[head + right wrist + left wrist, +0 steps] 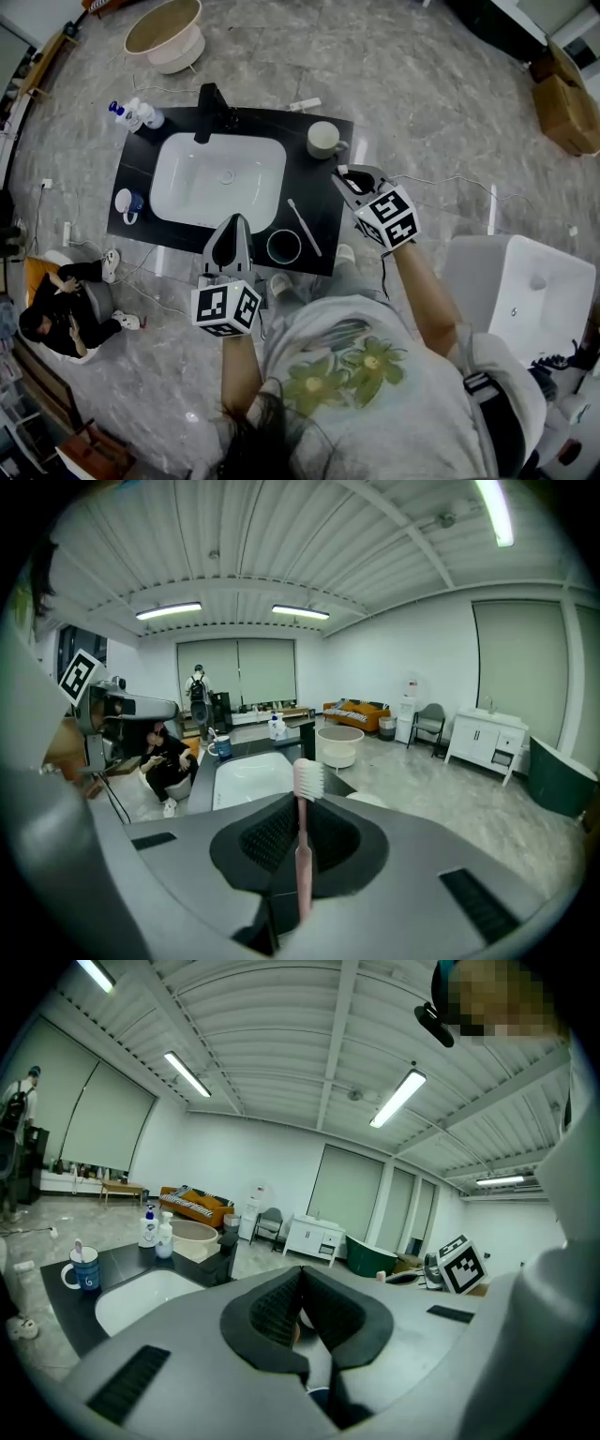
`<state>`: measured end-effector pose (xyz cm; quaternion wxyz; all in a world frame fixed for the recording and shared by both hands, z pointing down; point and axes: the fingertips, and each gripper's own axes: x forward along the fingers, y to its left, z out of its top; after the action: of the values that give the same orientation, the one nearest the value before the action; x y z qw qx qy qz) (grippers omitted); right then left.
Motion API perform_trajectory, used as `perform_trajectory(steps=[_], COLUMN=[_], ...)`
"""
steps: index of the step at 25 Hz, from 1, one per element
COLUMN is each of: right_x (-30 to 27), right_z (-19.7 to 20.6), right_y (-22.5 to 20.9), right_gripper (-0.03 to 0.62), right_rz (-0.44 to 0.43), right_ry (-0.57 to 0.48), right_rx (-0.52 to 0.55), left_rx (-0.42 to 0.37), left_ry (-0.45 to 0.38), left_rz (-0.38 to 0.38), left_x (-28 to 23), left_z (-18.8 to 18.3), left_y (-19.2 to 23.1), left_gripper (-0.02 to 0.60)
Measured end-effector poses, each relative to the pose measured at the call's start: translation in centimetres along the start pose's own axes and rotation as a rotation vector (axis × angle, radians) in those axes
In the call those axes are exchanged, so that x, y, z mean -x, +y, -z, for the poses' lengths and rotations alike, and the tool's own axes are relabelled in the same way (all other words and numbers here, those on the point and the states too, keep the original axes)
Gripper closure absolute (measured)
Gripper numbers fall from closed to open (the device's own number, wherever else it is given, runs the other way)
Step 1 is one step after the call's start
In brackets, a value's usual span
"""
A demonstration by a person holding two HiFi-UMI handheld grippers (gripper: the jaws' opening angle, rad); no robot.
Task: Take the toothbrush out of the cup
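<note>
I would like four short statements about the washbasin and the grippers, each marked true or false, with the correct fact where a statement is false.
1. The right gripper holds a pink toothbrush between its jaws. True.
2. The white cup stands inside the basin. False: it stands on the black counter, beside the basin.
3. A blue mug stands on the counter at the basin's other side, away from the white cup. True.
4. The faucet is white. False: it is black.

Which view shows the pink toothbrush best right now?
Right gripper view: the pink toothbrush stands clamped by the right hand-held gripper, bristles up. The head view shows that gripper from above, the brush not discernible. The left gripper view shows only its marker cube.
</note>
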<state>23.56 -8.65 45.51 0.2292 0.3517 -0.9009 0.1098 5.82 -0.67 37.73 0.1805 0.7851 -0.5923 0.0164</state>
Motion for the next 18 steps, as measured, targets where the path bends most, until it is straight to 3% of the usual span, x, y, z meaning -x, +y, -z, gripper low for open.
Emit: perform_trajectory(steps=[10, 18], right_x=[-4.4, -7.8], right_z=[4.3, 8.1], right_y=[1.8, 2.7], right_gripper=[0.539, 0.539], right_rz=[-0.106, -0.138], right_ry=[0.166, 0.293], right_rx=[-0.202, -0.268], left_rx=[0.028, 0.059], left_ry=[0.014, 0.039], left_rz=[-0.061, -0.097], left_x=[1.6, 1.6], left_z=[1.3, 2.6], left_y=[1.8, 3.4], left_gripper=[0.563, 0.563])
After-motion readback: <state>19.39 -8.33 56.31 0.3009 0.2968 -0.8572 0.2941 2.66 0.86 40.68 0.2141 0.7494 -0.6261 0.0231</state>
